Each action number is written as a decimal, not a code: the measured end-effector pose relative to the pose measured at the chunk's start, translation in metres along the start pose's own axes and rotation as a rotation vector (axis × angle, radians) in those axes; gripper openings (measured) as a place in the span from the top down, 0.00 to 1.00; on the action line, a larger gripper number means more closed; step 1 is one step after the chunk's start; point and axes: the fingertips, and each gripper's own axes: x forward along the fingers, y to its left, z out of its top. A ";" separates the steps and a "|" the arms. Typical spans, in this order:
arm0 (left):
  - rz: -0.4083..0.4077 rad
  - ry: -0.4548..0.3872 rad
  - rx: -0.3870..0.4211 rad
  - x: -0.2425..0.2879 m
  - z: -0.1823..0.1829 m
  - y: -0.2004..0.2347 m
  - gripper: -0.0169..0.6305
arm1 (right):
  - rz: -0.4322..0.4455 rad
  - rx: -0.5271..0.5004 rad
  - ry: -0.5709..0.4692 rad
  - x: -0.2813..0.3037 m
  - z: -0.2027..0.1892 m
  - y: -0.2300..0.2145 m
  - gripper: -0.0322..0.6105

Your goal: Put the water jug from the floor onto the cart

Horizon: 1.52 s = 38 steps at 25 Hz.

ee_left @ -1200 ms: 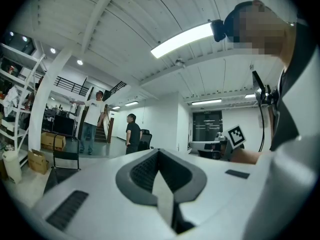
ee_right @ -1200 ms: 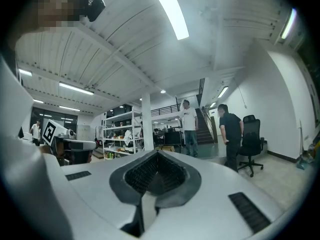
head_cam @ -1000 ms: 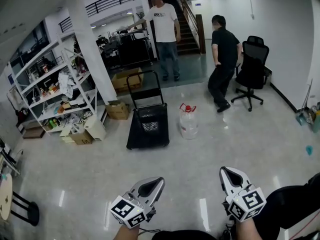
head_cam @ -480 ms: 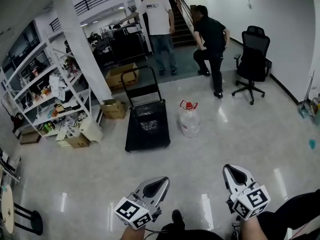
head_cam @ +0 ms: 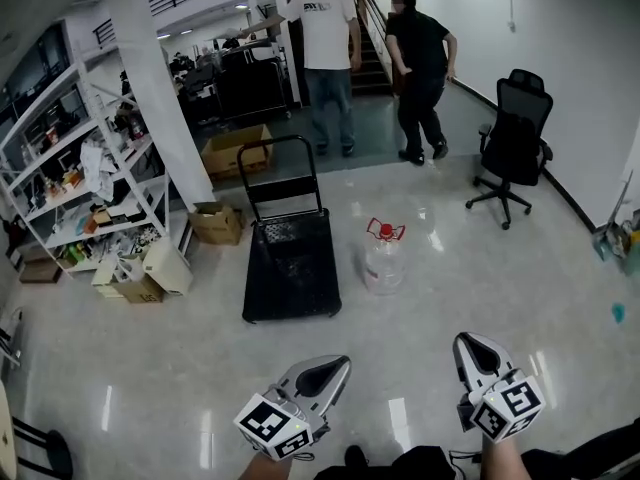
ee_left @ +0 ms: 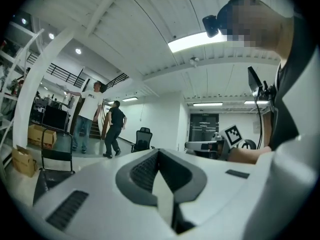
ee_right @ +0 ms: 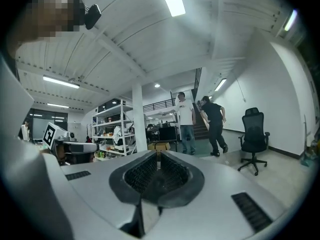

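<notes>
Clear water jug (head_cam: 384,263) upright, red-capped.

Noted person in white shirt (head_cam: 322,38) and person in black (head_cam: 418,58) by staircase (head_cam: 372,68); office chair (head_cam: 518,133) right; shelving (head_cam: 75,183), cardboard box (head_cam: 217,222) left.

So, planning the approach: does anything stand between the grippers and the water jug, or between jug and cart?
Nothing visible: only bare floor separates left gripper and right gripper from the water jug, and jug from cart.
</notes>
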 end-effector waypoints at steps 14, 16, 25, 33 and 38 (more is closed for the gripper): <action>0.086 0.035 -0.009 0.171 0.013 0.138 0.97 | 0.073 -0.010 -0.018 0.181 0.025 -0.139 0.94; 0.091 0.046 -0.002 0.207 0.017 0.154 0.97 | 0.102 -0.016 -0.027 0.207 0.038 -0.167 0.94; 0.134 0.040 -0.006 0.309 0.042 0.221 0.97 | 0.151 -0.006 -0.023 0.311 0.063 -0.256 0.93; 0.118 0.040 0.000 0.380 0.042 0.325 0.97 | 0.130 -0.003 0.002 0.428 0.058 -0.298 0.89; 0.085 0.033 -0.020 0.415 0.050 0.410 0.97 | 0.083 -0.012 0.020 0.514 0.066 -0.315 0.87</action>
